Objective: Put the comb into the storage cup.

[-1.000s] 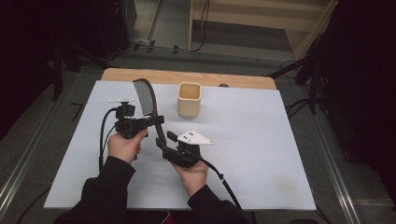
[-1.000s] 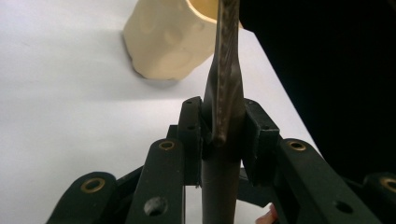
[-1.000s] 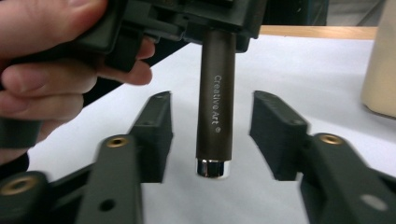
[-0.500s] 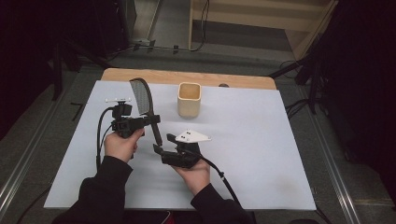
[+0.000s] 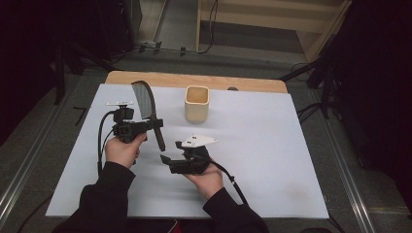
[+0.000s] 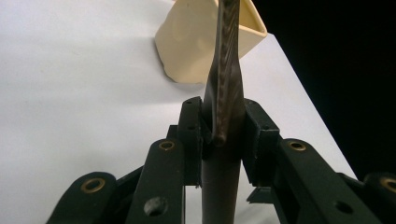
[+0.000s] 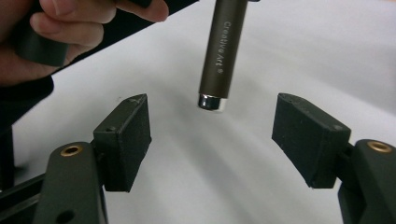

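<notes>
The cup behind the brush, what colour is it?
Cream, clearest in the left gripper view.

Two hands, each holding a gripper, close together over the table.

The left gripper [image 5: 156,127], in the left hand [image 5: 122,149] at about 9 o'clock, points right with its jaws clamped shut on a brush. The right gripper [image 5: 167,162], resting on the upturned right hand [image 5: 206,175] near 6 o'clock, points left; its jaws have just been opening and stand wide apart, pressing on nothing.
</notes>
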